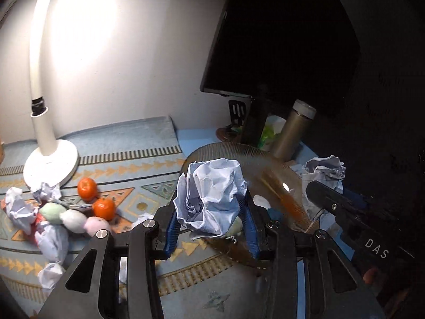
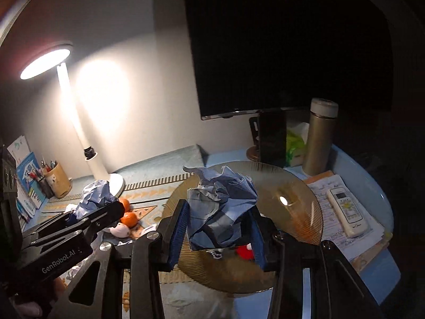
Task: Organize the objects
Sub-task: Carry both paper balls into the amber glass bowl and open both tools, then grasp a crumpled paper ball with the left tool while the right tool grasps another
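Left gripper clamped on a crumpled pale-blue paper ball, ball pinched between both blue pads, raised above the amber glass plate, right gripper likewise clamped on its own creased, shadowed paper wad, over the same plate.

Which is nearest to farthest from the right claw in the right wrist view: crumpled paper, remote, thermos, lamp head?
1. Crumpled paper: clamped in the right claw.
2. Remote: right, on papers.
3. Thermos: back right.
4. Lamp head: far upper left.
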### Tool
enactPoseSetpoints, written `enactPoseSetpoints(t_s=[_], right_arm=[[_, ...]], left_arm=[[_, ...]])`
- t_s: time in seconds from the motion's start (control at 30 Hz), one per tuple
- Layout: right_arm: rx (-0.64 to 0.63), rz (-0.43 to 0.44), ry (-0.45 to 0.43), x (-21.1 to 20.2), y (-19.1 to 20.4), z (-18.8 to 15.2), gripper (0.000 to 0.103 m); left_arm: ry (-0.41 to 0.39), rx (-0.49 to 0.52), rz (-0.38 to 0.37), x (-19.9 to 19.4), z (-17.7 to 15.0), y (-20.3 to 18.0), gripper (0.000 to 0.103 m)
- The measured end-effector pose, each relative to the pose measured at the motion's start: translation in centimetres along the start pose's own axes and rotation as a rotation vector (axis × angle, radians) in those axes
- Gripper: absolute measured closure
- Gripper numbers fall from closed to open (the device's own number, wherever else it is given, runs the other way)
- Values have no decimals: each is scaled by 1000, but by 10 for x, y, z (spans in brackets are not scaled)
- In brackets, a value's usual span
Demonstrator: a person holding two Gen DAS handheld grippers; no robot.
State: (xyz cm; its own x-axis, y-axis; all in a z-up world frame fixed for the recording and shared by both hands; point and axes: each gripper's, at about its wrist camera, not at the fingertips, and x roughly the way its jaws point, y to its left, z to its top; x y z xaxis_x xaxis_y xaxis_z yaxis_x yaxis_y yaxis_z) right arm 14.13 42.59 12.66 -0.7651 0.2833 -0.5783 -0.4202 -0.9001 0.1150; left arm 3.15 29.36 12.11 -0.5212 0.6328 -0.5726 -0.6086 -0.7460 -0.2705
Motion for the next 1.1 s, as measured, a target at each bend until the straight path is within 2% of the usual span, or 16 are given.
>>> enactPoseSetpoints(t_s=[0.07, 0.1, 0.13, 0.17, 0.2, 0.23, 0.3, 0.47, 0.53, 0.6, 0.7, 0.8, 0.9, 1.0, 1.1], right_arm=[[26, -7, 42, 17, -16, -1, 61], [38, -11, 62, 26, -22, -2, 60], [47, -7, 78, 33, -28, -4, 60], [58, -5, 94, 39, -32, -5, 60], [69, -4, 110, 45, -37, -7, 55], [74, 0, 120, 49, -40, -8, 47], [86, -8, 118, 53, -46, -11, 39], [91, -1, 108, 46, -44, -14, 39], [85, 0, 101, 42, -40, -15, 39], [92, -2, 92, 36, -38, -16, 39], [82, -24, 75, 25, -35, -17, 39], [66, 17, 68, 14, -26, -19, 39], [40, 69, 51, 0, -7, -21, 39], [2, 142, 32, -15, 21, -24, 39], [-40, 216, 15, -29, 54, -30, 39]], left_arm=[[30, 4, -6, 25, -2, -7, 62], [43, 6, -3, 35, -3, -7, 55], [62, 7, 5, 44, -4, -8, 53], [82, 9, 10, 51, -5, -9, 53], [95, 8, 12, 56, -7, -10, 53], [109, 5, 14, 61, -8, -10, 53], [133, -4, 20, 66, -11, -8, 53], [125, -28, 7, 60, -15, -2, 50], [100, -38, 5, 58, -14, -2, 22], [51, -43, 8, 53, -15, -2, 18], [65, -15, 5, 49, -14, -6, 18], [36, -6, 26, 26, -16, -3, 18], [-19, -19, 76, -21, -22, 11, 18], [-75, -45, 168, -79, -34, 35, 18], [-122, -78, 297, -137, -47, 65, 18]])
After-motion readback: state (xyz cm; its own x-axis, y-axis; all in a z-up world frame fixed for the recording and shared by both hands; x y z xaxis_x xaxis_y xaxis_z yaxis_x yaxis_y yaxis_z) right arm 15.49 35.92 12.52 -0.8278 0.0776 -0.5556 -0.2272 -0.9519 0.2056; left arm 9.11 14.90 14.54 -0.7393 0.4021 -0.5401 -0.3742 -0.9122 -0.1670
